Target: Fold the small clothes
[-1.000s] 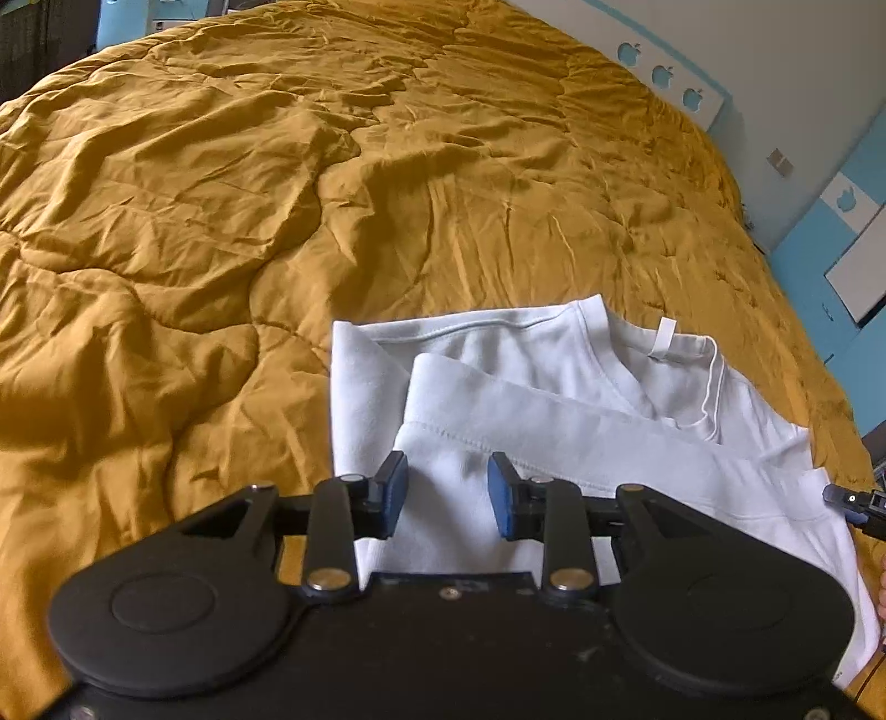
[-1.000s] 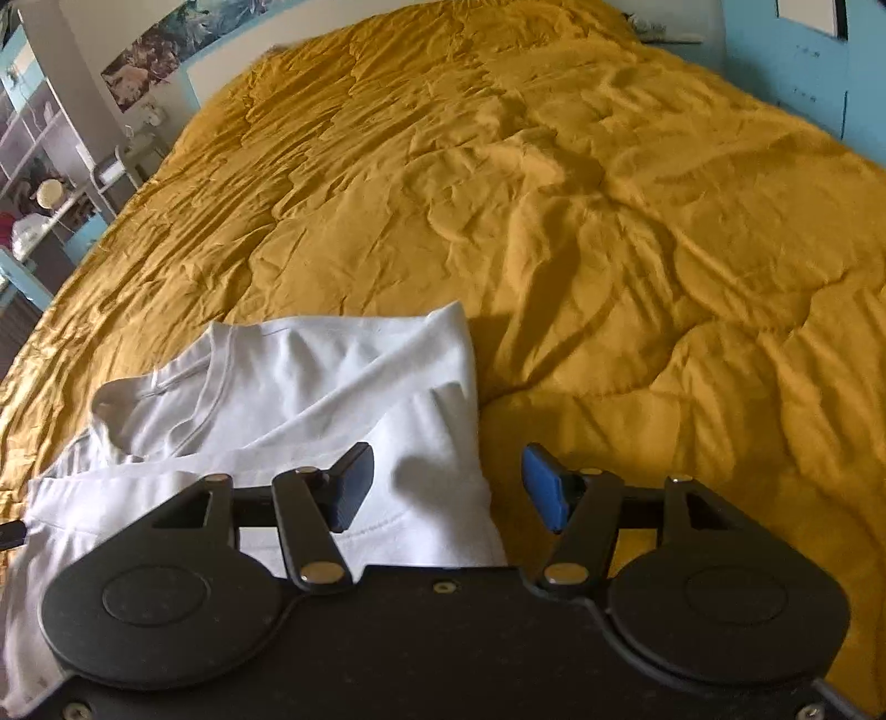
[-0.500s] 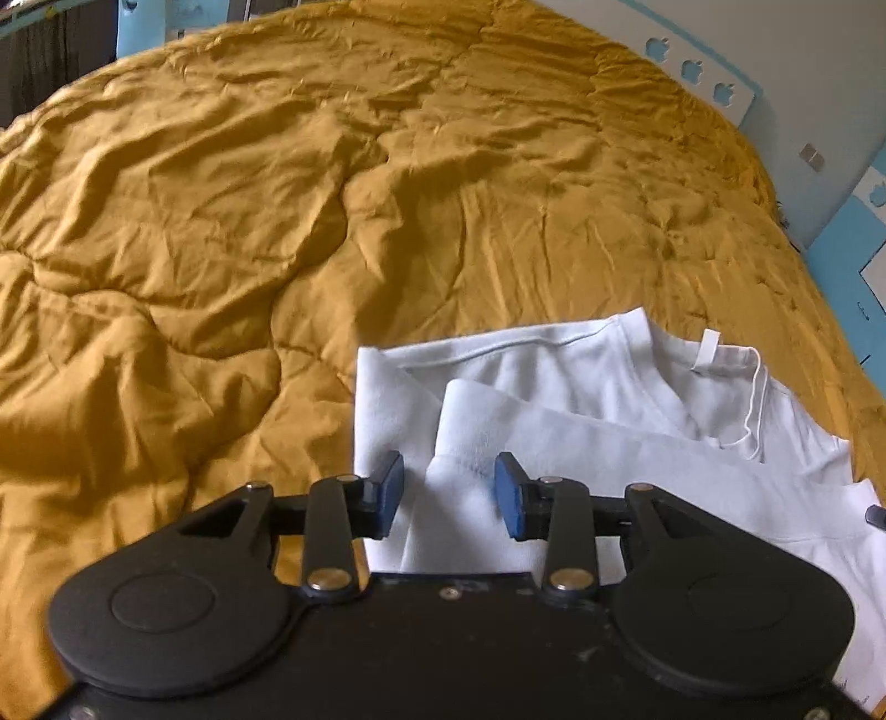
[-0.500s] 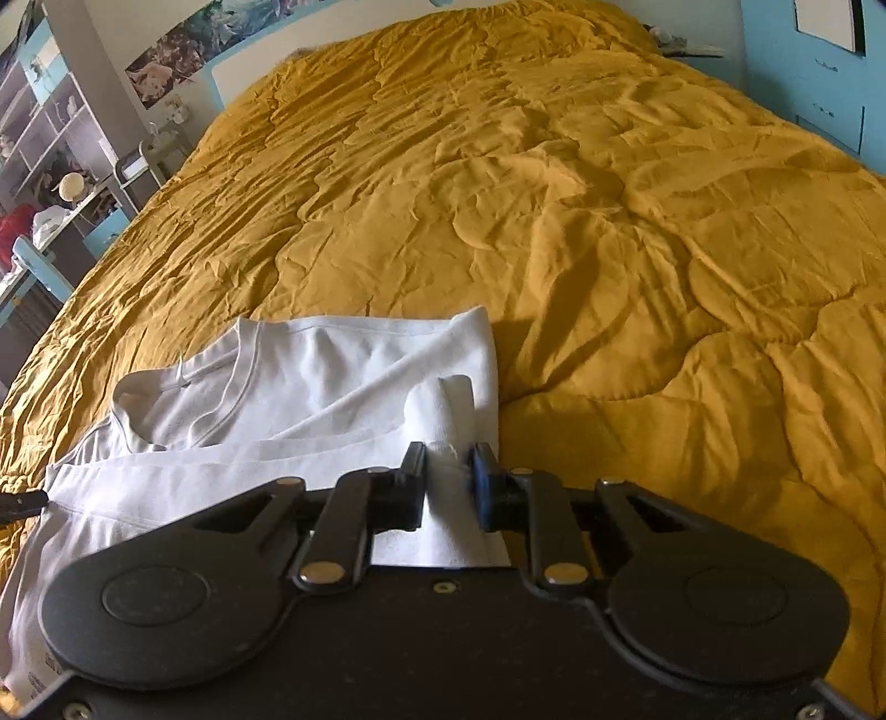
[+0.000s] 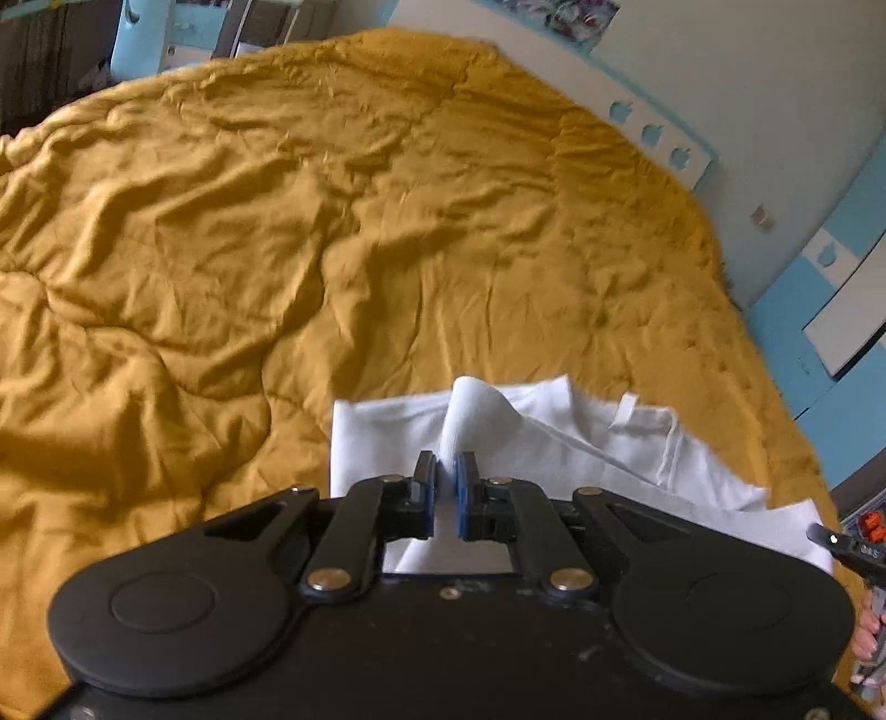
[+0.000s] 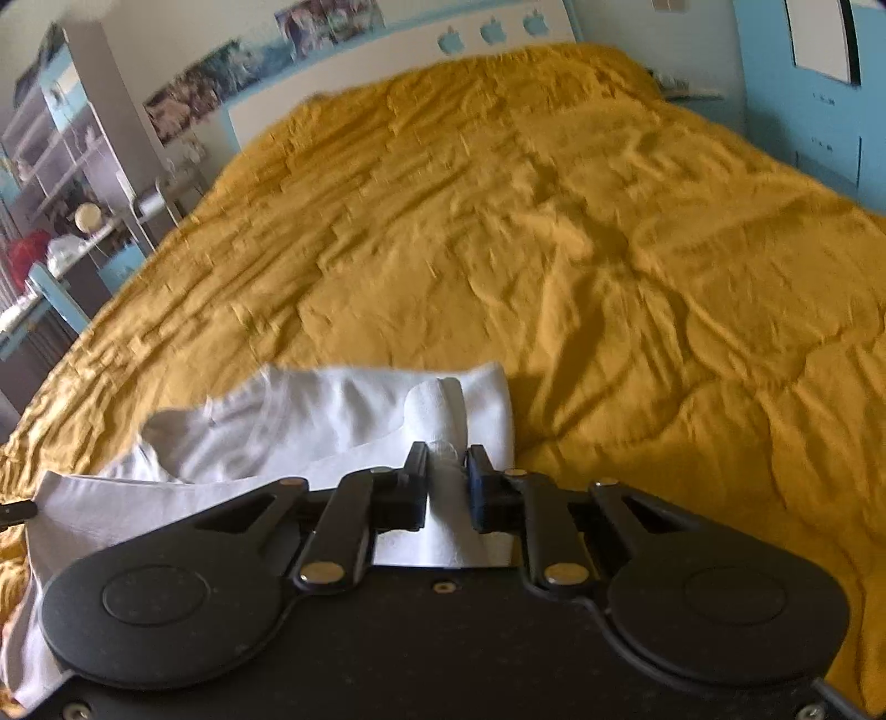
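Note:
A small white T-shirt (image 5: pixel 581 443) lies partly folded on a mustard-yellow quilt (image 5: pixel 277 249), collar and neck tag to the right. My left gripper (image 5: pixel 446 471) is shut on a bunched fold of the shirt's near edge at its left side. In the right wrist view the same shirt (image 6: pixel 310 421) lies with its collar to the left. My right gripper (image 6: pixel 447 462) is shut on a pinched fold near the shirt's right edge. Both pinched folds stand up from the quilt.
The quilt (image 6: pixel 609 249) covers a wide bed. A white headboard with apple cut-outs (image 6: pixel 487 33) and blue walls lie beyond. Shelves and a desk (image 6: pixel 61 183) stand left of the bed. The other gripper's tip (image 5: pixel 847 548) shows at the right edge.
Both grippers closed on the shirt's near edge, the right first, then the left. Both views now sit higher and the pinched cloth is pulled up.

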Motion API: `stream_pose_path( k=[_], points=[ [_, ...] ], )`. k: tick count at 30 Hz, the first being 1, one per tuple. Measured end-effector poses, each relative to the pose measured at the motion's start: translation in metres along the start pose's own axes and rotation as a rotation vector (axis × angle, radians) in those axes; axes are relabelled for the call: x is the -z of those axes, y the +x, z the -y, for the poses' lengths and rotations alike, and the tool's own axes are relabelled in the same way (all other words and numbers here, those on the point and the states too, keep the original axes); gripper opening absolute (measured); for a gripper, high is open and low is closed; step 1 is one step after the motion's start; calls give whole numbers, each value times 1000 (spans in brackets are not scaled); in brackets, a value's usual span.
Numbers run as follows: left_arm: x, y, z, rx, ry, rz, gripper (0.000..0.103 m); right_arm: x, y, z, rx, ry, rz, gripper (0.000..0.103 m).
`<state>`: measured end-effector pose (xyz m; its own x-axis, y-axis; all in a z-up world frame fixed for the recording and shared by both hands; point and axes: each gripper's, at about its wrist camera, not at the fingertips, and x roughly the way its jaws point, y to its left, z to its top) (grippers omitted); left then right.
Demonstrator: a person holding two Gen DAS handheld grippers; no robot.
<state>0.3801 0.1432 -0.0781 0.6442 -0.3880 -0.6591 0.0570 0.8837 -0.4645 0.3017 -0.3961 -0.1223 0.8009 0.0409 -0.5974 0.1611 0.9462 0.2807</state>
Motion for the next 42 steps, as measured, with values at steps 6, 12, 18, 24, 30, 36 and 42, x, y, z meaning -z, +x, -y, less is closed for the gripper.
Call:
stream_pose_path(
  k=[6, 12, 18, 24, 30, 36, 42],
  points=[
    [0, 31, -19, -73, -31, -61, 5, -20, 44, -10, 14, -28, -41, 11],
    [16, 64, -27, -119, -22, -89, 16, -2, 83, -8, 122, -43, -115, 21],
    [27, 1, -32, -102, -7, -80, 35, 2, 3, 23, -4, 83, -44, 45],
    [81, -81, -51, -52, -124, -122, 38, 54, -89, 48, -134, 38, -78, 46],
    [134, -116, -61, 1, -255, -168, 38, 103, -111, 57, -143, 0, -129, 46],
    [145, -124, -46, 64, -301, -179, 41, 111, -99, 40, -131, -96, -116, 45],
    [148, -109, -44, 61, -315, -215, 9, 110, -91, 25, -118, -174, -137, 10]
  ],
)
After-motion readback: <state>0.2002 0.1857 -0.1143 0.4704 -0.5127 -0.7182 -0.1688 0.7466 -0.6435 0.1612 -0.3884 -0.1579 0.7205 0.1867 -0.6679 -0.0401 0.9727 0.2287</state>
